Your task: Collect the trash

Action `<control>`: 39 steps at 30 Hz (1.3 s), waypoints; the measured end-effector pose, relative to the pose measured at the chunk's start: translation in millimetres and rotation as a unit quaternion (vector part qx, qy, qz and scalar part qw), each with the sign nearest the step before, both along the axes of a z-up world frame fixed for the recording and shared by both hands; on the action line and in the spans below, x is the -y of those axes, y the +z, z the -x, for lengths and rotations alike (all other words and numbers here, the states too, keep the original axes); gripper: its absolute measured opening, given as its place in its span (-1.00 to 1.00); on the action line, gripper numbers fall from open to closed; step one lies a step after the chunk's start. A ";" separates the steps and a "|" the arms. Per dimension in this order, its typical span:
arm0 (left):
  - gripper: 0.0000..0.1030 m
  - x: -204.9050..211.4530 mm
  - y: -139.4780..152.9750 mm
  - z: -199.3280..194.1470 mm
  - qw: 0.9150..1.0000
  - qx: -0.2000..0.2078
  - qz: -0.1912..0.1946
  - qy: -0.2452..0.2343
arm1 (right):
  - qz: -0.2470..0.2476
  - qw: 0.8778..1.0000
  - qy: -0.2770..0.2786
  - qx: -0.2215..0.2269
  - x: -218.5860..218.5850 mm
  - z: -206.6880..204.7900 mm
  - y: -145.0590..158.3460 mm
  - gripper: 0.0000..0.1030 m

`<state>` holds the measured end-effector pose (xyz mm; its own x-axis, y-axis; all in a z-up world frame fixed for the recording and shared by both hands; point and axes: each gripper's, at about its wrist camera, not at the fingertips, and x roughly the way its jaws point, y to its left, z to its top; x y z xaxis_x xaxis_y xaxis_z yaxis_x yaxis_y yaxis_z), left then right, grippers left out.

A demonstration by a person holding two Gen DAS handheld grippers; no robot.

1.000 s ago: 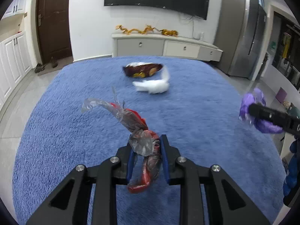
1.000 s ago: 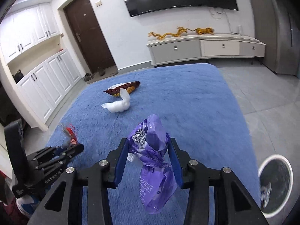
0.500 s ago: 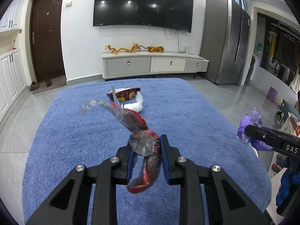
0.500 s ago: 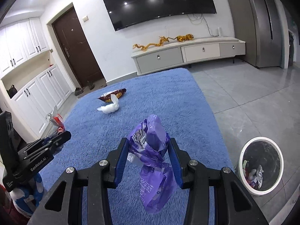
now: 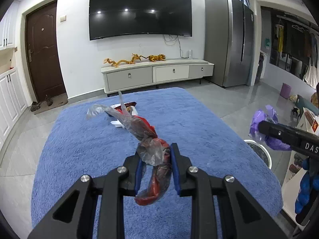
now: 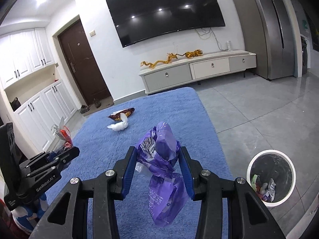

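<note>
My left gripper is shut on a crumpled clear and red plastic wrapper, held above the blue rug. My right gripper is shut on a purple plastic bag, also held above the rug. A white trash bin with several scraps inside stands on the grey floor at the lower right; its rim shows in the left wrist view. A brown snack bag and a white tissue lie on the far part of the rug.
A low TV cabinet with gold dragon figures stands against the far wall under a wall TV. A grey fridge is at the right, white cupboards and a brown door at the left.
Both grippers have risen and pulled back from the rug with their trash still held. The trash bin has come fully into the right wrist view.
</note>
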<state>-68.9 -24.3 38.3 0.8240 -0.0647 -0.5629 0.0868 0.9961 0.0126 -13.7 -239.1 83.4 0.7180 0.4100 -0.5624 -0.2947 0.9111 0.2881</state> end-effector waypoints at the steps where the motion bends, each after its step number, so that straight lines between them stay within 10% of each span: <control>1: -0.54 2.7 0.1 -1.1 1.000 -0.001 -0.002 -0.002 | 0.000 1.000 -0.002 0.001 1.1 1.6 0.2 -0.21; 39: -0.53 145.4 -42.4 -67.6 0.986 -0.073 -0.109 -0.107 | -0.074 0.987 -0.136 -0.052 142.4 -9.2 -58.9 -0.21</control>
<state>-1.3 -169.7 -4.1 0.7138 -0.0925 -0.6942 0.3116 0.9296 0.1966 -4.5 -381.5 24.5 0.7548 0.2931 -0.5868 -0.0073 0.8983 0.4393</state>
